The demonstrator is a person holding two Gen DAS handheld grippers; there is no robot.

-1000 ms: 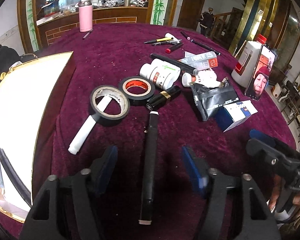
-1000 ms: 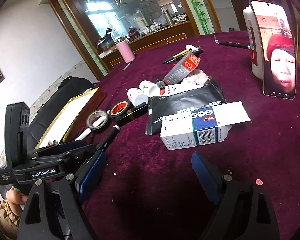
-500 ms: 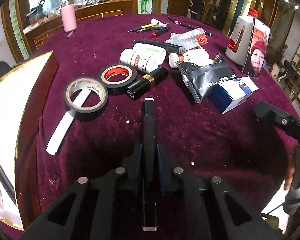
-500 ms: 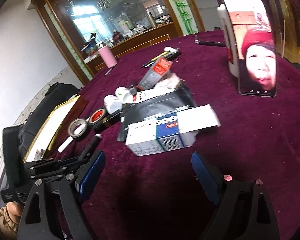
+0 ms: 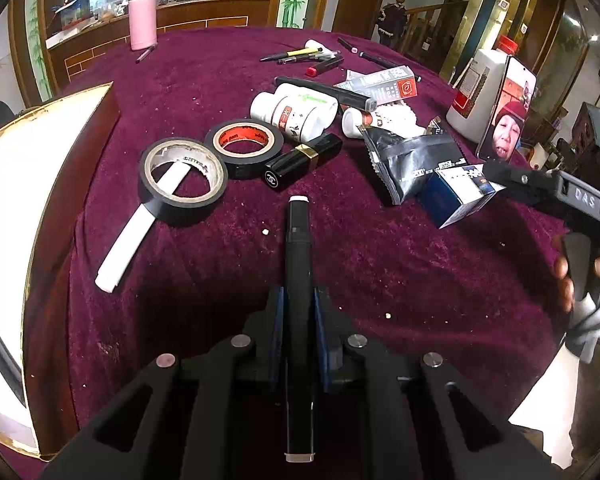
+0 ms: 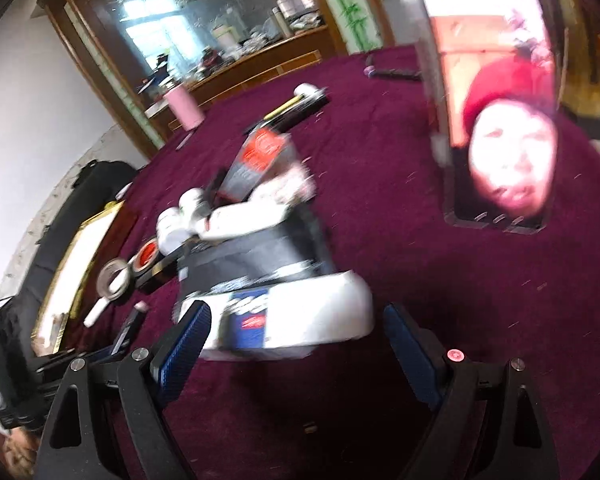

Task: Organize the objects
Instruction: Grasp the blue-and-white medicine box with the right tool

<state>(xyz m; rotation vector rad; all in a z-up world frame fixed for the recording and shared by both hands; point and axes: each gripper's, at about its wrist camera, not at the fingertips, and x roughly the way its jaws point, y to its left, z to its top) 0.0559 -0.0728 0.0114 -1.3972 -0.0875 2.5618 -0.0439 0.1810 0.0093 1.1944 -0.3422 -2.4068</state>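
Observation:
My left gripper [image 5: 298,312] is shut on a long black pen [image 5: 298,264] with white ends, held just above the maroon tablecloth [image 5: 400,272]. Ahead lie two black tape rolls [image 5: 182,178], a white marker [image 5: 140,224] and a black lipstick tube [image 5: 302,162]. My right gripper [image 6: 296,340] is open; the blue and white carton [image 6: 296,318] lies between its blue pads [image 6: 184,338], not gripped. That carton also shows in the left wrist view [image 5: 458,194]. The right wrist view is motion-blurred.
A gold-edged open box [image 5: 24,216] stands at the left. White bottles [image 5: 296,112], a black foil pouch [image 5: 412,156], pens [image 5: 300,54], a pink flask [image 5: 142,20], a white jug [image 5: 476,92] and a propped phone [image 5: 506,118] crowd the far table.
My left gripper closed on the black pen and lifted it slightly. My right gripper moved forward, so the blue and white carton now sits between its open fingers.

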